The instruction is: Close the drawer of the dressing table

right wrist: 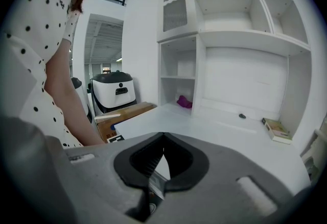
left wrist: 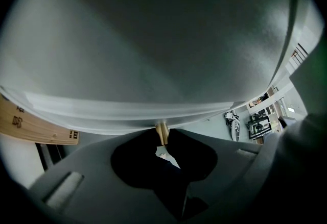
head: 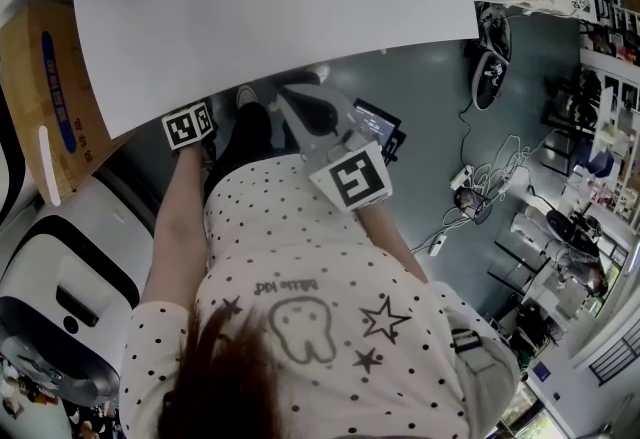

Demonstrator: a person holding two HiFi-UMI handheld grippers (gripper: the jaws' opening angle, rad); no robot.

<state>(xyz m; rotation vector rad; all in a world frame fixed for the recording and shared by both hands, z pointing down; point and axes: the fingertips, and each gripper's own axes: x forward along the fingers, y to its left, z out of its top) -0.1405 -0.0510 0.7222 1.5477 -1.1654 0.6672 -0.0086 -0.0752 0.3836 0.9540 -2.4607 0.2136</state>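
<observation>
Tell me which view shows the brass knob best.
The left gripper view: the brass knob sits close up between the fingers of the left gripper. In the head view the tabletop hides it; the right gripper view looks across the tabletop and shows none of it.

We see a white bench [right wrist: 219,128] with a plain flat top. Behind it rises a white shelf unit [right wrist: 240,8] of open compartments. Near the back panel a small dark object [right wrist: 242,115] sits on the top, too small for us to name. Toward the right edge lies a flat, book-like box [right wrist: 276,130]. A purple thing [right wrist: 184,101] rests in the low compartment at the left. On the grey floor [head: 430,137] beside the bench we find a cardboard box [head: 25,57] and a white-and-black appliance [head: 70,277]. Loose cables [head: 485,182] lie well apart from them.
</observation>
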